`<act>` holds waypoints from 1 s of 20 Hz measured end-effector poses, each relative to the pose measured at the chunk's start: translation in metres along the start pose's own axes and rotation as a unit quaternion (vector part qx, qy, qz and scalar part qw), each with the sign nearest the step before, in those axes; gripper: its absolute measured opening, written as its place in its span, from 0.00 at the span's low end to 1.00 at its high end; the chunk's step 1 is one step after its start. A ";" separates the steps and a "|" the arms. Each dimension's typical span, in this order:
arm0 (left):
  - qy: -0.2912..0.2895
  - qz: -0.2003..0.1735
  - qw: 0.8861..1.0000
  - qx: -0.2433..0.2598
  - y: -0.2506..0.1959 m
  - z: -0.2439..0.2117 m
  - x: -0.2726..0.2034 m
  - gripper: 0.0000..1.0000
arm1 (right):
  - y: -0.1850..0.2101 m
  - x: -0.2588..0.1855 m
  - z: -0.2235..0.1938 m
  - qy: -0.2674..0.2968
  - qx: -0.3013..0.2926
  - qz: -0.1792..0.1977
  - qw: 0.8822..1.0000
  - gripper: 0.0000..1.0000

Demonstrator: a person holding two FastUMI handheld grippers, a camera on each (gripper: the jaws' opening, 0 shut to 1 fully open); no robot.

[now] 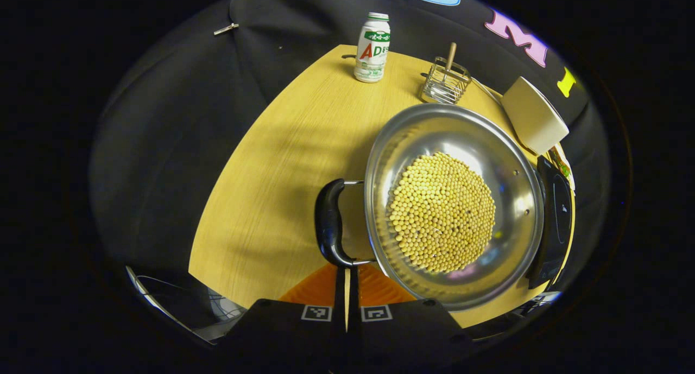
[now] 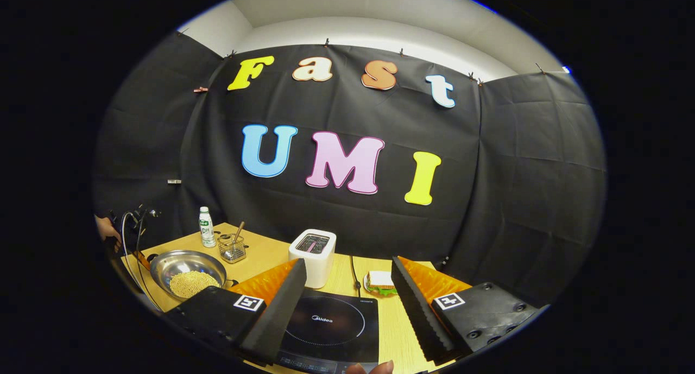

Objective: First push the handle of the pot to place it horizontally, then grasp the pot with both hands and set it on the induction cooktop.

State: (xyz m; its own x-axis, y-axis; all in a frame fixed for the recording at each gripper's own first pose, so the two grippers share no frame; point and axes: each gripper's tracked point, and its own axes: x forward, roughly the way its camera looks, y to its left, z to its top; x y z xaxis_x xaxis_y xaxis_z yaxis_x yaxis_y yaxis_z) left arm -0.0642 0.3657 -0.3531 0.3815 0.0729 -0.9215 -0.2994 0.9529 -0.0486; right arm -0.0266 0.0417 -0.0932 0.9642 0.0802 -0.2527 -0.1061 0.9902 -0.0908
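Counting one pot (image 1: 453,205) of beans | one bottle (image 1: 372,48) | left gripper (image 1: 346,303) closed | right gripper (image 2: 347,300) open

cooktop (image 1: 554,222) — mostly behind pot (image 1: 453,203) | sandwich (image 2: 379,282) — partly behind hand-held gripper finger (image 2: 418,309)

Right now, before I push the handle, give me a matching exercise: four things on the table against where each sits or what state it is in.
Things:
1. steel pot of yellow beans
2. white drink bottle
3. black induction cooktop
4. white toaster

States:
A. bare, nothing on it
B. behind the cooktop
C. on the wooden table, left of the cooktop
D. upright at the table's far edge

Pairs: 1-C, 2-D, 3-A, 4-B
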 end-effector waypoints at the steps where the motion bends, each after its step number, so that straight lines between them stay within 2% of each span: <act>1: -0.003 0.004 1.000 0.007 0.004 0.005 0.004 0.05 | 0.002 0.002 -0.002 0.003 -0.001 0.001 1.000 0.98; 7: -0.030 0.032 0.996 0.077 0.010 0.041 0.016 0.05 | 0.020 0.011 -0.020 0.032 0.001 0.015 0.999 0.98; 11: -0.041 0.044 0.994 0.096 0.007 0.058 0.025 0.05 | 0.035 0.021 -0.035 0.059 0.008 0.030 0.998 0.98; 18: -0.051 0.051 0.995 0.070 0.016 0.045 0.025 0.05 | 0.070 0.043 -0.061 0.106 0.021 0.057 0.993 0.98; 20: -0.073 0.057 0.993 0.067 0.024 0.047 0.016 0.05 | 0.085 0.048 -0.070 0.119 0.027 0.069 0.990 0.98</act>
State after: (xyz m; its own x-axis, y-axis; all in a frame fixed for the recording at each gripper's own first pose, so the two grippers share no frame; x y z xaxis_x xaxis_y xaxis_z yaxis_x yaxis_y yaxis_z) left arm -0.0246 0.4037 -0.3508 0.4774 0.2155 -0.8519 -0.2326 0.9659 0.1140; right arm -0.0065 0.1219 -0.1801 0.8558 0.1920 -0.4803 -0.2131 0.9770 0.0109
